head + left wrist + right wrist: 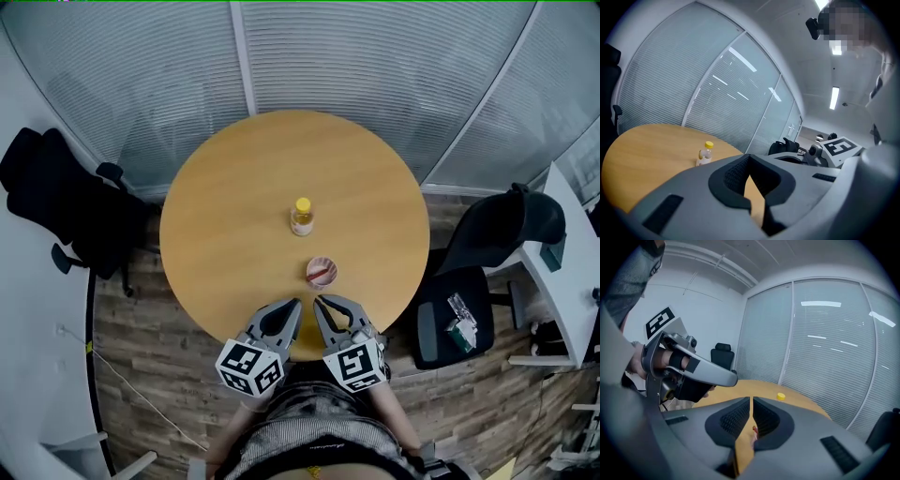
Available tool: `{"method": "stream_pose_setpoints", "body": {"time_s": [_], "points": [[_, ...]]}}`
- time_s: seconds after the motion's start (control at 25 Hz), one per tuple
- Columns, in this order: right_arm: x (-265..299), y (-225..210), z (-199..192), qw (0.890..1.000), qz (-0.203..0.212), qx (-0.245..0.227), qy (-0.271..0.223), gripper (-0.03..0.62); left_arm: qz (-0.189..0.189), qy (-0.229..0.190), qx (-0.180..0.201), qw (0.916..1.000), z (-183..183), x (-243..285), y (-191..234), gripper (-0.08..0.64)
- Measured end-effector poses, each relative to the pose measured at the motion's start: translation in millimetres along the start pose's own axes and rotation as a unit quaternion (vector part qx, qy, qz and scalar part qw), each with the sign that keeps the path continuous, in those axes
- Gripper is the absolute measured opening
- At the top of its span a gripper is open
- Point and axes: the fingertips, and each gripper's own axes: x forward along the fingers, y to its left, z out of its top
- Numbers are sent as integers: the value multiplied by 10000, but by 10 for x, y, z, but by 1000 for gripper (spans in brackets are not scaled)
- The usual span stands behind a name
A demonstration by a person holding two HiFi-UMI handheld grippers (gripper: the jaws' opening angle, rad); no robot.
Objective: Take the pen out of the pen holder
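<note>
A small round pen holder [321, 272] with a red pen [322, 273] in it stands on the round wooden table [234, 216], near the front edge. Just behind the holder, both grippers rest side by side at the table's near rim. My left gripper [296, 303] is shut with nothing in it, and so is my right gripper [318, 300]. In the left gripper view the jaws [749, 157] meet at the tips. In the right gripper view the gripper [751, 400] is shut, and a sliver of the red pen [754, 432] shows below the tips.
A clear bottle with a yellow cap [301, 217] stands at the table's middle, beyond the holder. Black office chairs stand at the left [56, 202] and the right [487, 244]. Glass walls with blinds [375, 66] curve behind the table. A white desk [570, 246] is at the far right.
</note>
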Motion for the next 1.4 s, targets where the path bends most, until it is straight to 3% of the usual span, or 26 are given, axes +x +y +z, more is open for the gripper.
{"method": "stream_pose_setpoints", "body": {"time_s": [0.56,1.0,1.08,1.4], "points": [[339,-184,-121,9976,645,-216,126,35,468,-62,-62,9989,142,266,112,5],[819,-80,-782,9858,955,-803,1127,42,919,-35,-305,9953,20,88,313,5],[901,-72,-895,9829,978,-856,1306,100,1021,-60,-349,9941,17,38,371,5],[1192,-69,-1253,9686,751,-1574,1775,110,1393,-119,-502,9889,-32,-179,559,5]]}}
